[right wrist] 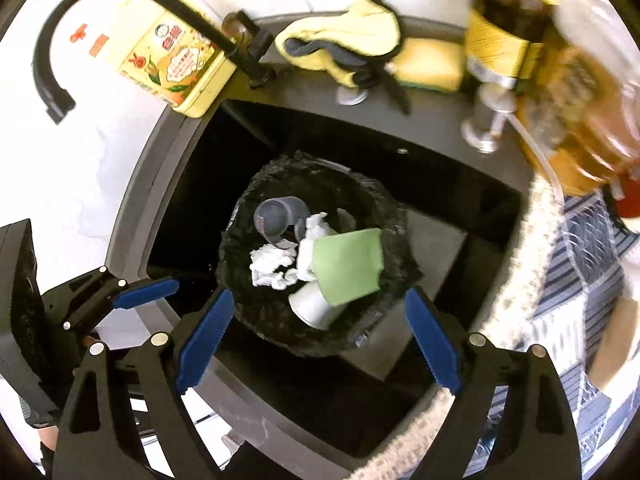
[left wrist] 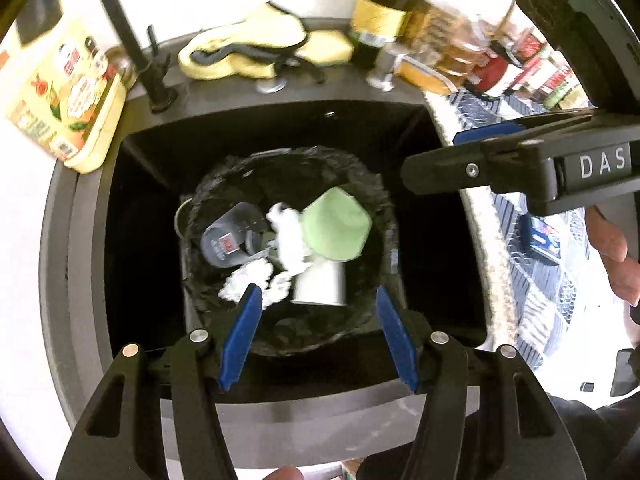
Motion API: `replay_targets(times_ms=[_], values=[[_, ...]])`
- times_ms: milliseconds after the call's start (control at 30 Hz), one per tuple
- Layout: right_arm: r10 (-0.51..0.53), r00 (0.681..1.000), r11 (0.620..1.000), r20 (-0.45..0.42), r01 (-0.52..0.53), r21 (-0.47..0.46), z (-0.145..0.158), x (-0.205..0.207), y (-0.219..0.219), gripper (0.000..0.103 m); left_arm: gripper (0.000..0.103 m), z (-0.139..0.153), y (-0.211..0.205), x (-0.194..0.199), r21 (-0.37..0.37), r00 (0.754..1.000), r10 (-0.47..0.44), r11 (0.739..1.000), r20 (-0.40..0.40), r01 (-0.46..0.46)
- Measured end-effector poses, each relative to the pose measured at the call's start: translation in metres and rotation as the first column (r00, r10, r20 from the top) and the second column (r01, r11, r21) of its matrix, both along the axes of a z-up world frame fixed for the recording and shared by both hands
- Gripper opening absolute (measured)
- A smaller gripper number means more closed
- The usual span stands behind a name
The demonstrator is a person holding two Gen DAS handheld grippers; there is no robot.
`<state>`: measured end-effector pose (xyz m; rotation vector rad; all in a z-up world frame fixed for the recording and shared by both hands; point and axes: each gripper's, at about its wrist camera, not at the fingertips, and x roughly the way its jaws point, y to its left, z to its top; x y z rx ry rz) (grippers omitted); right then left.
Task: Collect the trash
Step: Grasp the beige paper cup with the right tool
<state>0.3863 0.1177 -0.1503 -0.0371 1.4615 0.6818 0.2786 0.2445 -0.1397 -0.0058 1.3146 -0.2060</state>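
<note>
Bin (left wrist: 372,216) sits inside the sink (left wrist: 280,128), lined with a bag. In the bin: plastic cup (left wrist: 228,240) at left, crumpled tissue (left wrist: 288,236) in the middle, flat paper sheet (left wrist: 336,224) at right and partly over a paper cup (left wrist: 320,284) lying on its side nearest the camera. Faucet (left wrist: 132,40) stands on the back rim at left, tin can (left wrist: 68,100) on the desk left of it. Cloth (left wrist: 248,44) lies on the back rim at centre, sponge (left wrist: 328,48) just right of it, bottle (left wrist: 380,12) further right. Left claw (left wrist: 320,336) hangs above the bin's near edge, right claw (right wrist: 316,344) beside it on the right.
</note>
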Motion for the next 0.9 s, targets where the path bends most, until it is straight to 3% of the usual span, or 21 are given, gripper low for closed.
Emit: replay_targets(times_ms=[400,500,833,900], values=[[-0.07,0.997,0.997,0.046,0.071,-0.026,0.039,-0.01,-0.112,0.087,0.058,0.044,-0.096,-0.014,0.018,0.999,-0.046,0.999,0.028,0.046],[-0.093,0.994,0.995,0.059,0.096,-0.042,0.046,-0.009,-0.144,0.087,0.065,0.053,-0.121,-0.016,0.017,0.998,-0.055,0.998,0.033,0.055],[-0.141,0.988,0.986,0.056,0.146,-0.079,0.046,0.001,-0.229,0.09,0.066,0.062,-0.196,-0.016,0.002,0.998,-0.06,0.998,0.025,0.06],[-0.148,0.987,0.984,0.057,0.153,-0.088,0.042,0.004,-0.239,0.09,0.071,0.06,-0.208,-0.017,0.002,0.998,-0.063,0.998,0.018,0.063]])
